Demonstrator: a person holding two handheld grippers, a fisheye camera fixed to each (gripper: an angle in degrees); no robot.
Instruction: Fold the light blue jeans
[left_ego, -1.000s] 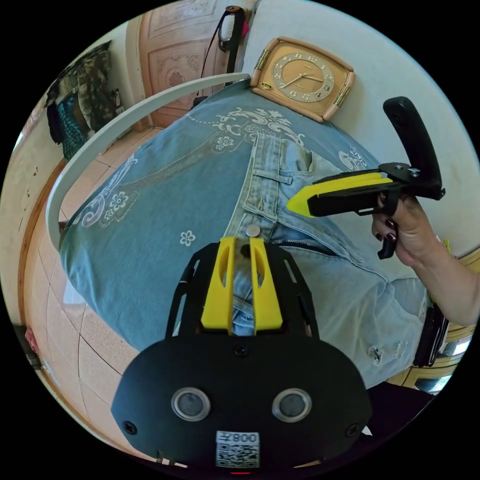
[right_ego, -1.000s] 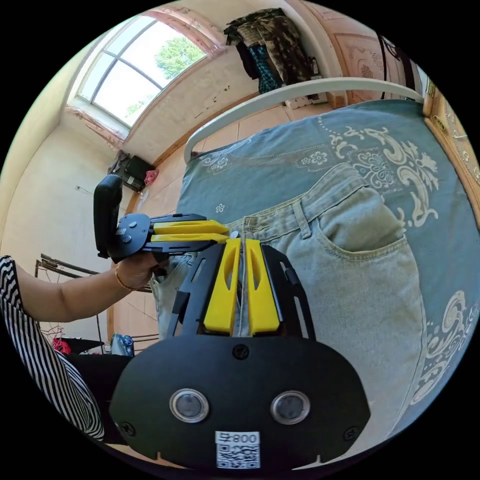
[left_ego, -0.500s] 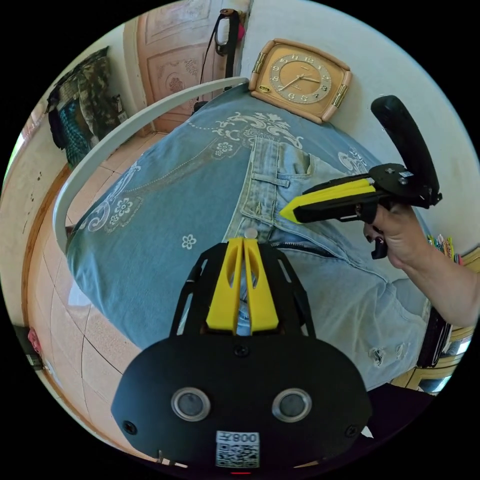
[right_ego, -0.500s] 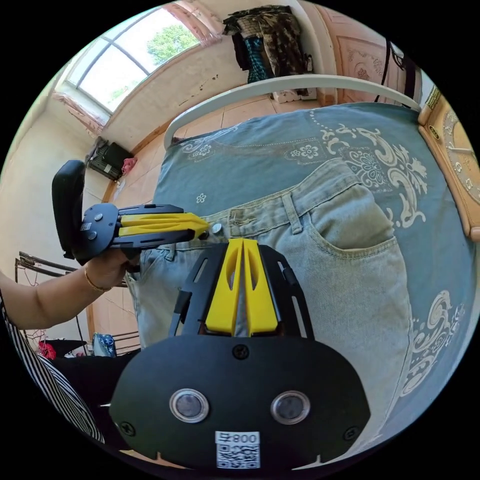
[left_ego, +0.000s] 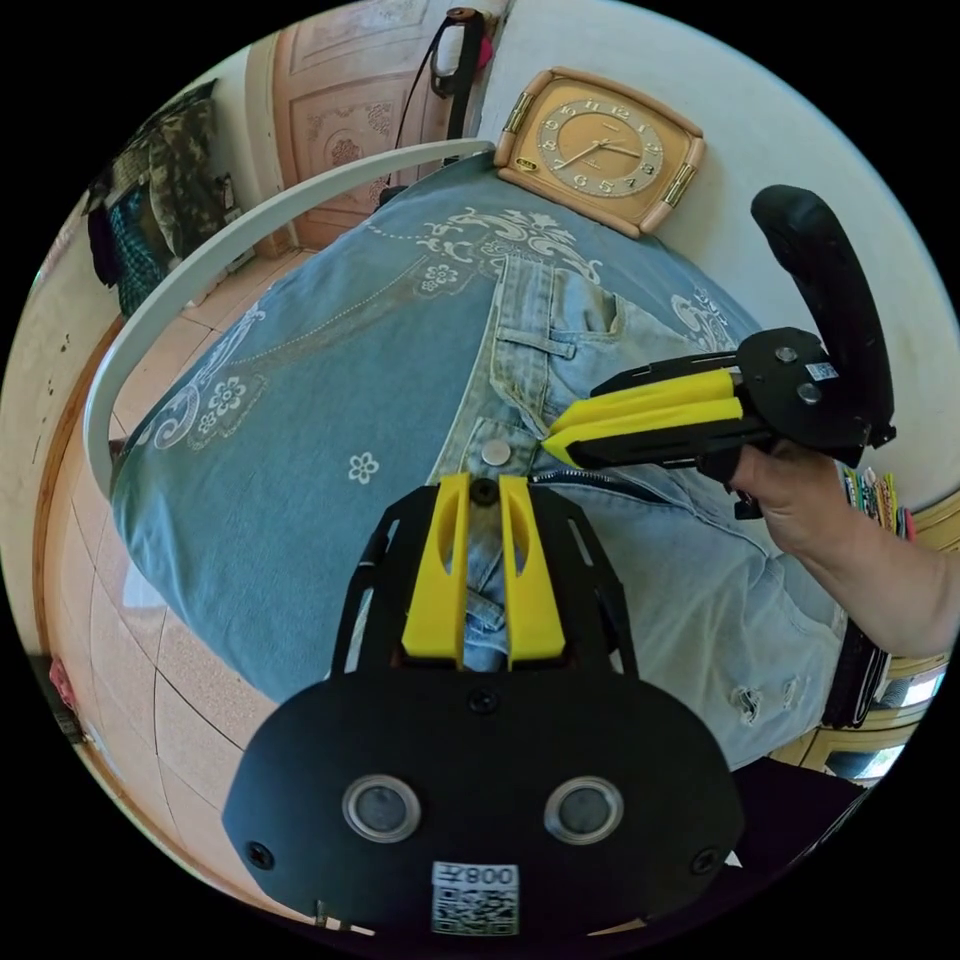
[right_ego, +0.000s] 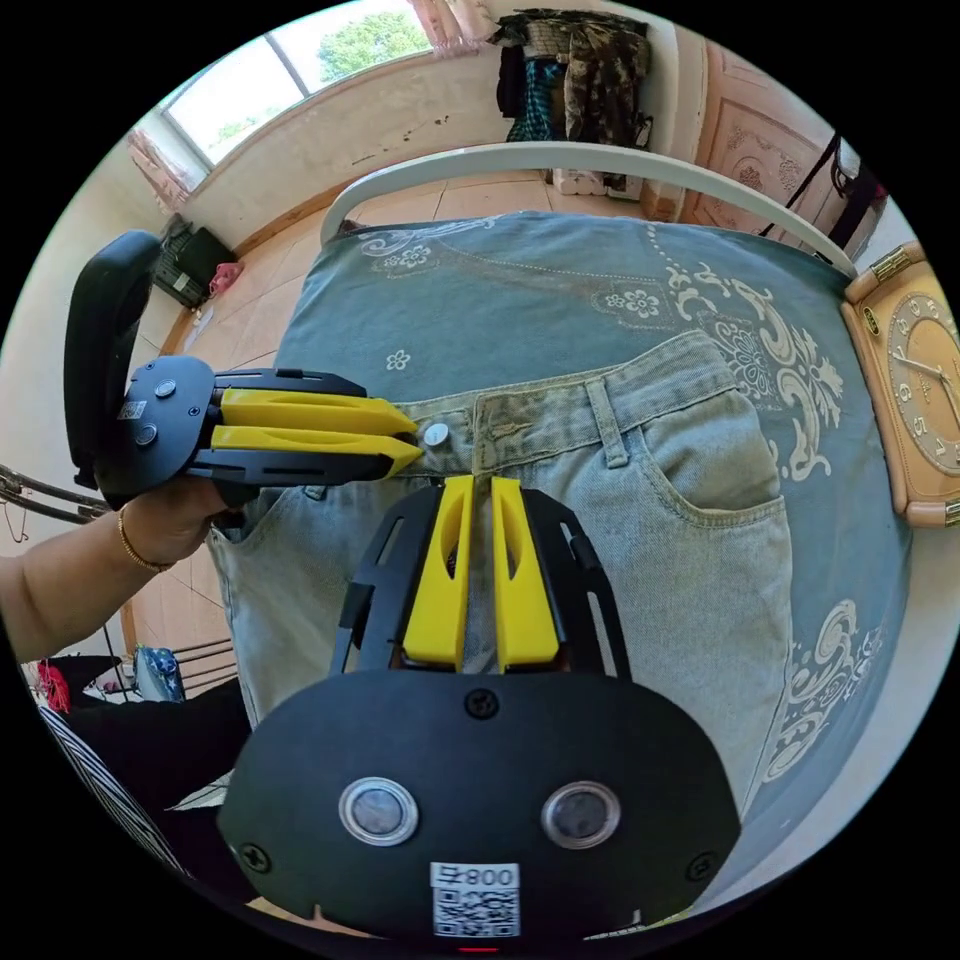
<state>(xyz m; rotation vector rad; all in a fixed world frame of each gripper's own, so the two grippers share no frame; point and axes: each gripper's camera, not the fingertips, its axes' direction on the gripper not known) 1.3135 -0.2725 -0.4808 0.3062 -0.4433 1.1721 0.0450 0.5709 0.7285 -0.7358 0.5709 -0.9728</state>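
Denim first: I see the light blue jeans (right_ego: 640, 560) spread flat on the patterned blue bed (right_ego: 520, 290), waistband toward twelve o'clock. My left tongs (right_ego: 408, 441) at nine o'clock sit slightly parted by the waist button (right_ego: 436, 434). My right tongs (right_ego: 479, 487) are slightly parted over the fly. A clock (right_ego: 925, 385) leans at three o'clock.

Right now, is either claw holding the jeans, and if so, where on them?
Neither holds them. The left claw and right claw are both slightly open, poised at the waistband button of the light blue jeans.
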